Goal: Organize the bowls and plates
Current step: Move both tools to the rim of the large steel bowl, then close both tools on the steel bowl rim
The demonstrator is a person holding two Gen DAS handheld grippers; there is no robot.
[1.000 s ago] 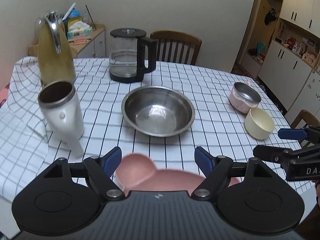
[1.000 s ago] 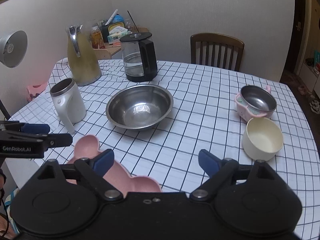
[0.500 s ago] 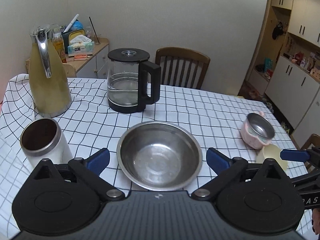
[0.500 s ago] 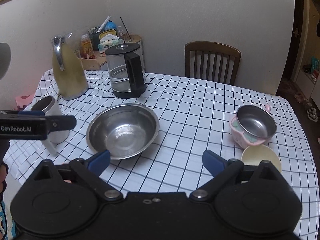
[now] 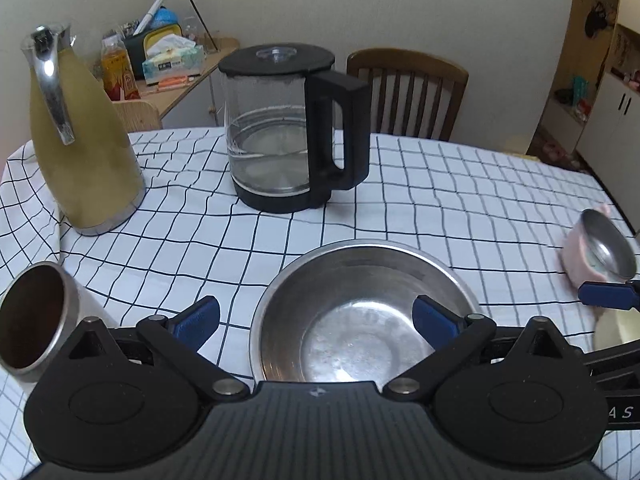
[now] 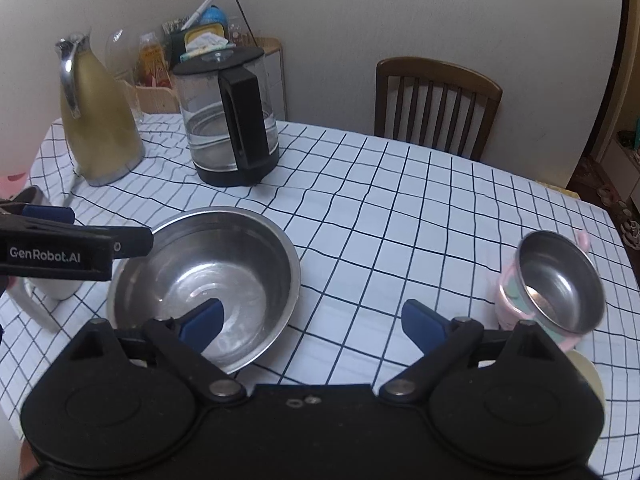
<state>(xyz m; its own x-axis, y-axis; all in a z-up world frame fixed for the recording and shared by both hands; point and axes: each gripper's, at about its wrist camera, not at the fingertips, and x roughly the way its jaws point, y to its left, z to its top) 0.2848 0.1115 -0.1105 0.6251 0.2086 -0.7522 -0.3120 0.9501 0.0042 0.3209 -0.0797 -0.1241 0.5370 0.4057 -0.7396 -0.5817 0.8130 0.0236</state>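
A large steel bowl (image 5: 360,312) (image 6: 204,276) sits mid-table on the checked cloth. My left gripper (image 5: 314,318) hangs open just above its near rim, with one pad over the bowl and the other over the cloth to its left. My right gripper (image 6: 312,322) is open too, above the cloth between the steel bowl and a pink bowl with a steel insert (image 6: 556,280) (image 5: 600,248). A cream bowl (image 6: 584,372) (image 5: 612,328) lies just before the pink one, partly hidden by the gripper body. Neither gripper holds anything.
A glass kettle (image 5: 288,132) and a yellow thermos jug (image 5: 80,140) stand at the back left. A white steel-rimmed mug (image 5: 36,328) is left of the steel bowl. A wooden chair (image 6: 436,104) stands behind the table, and a cluttered side cabinet (image 5: 172,64) lies beyond the jug.
Both grippers moved forward over the table toward the steel bowl. The pink plate at the near edge dropped out of view. The left jaws widened early in the second.
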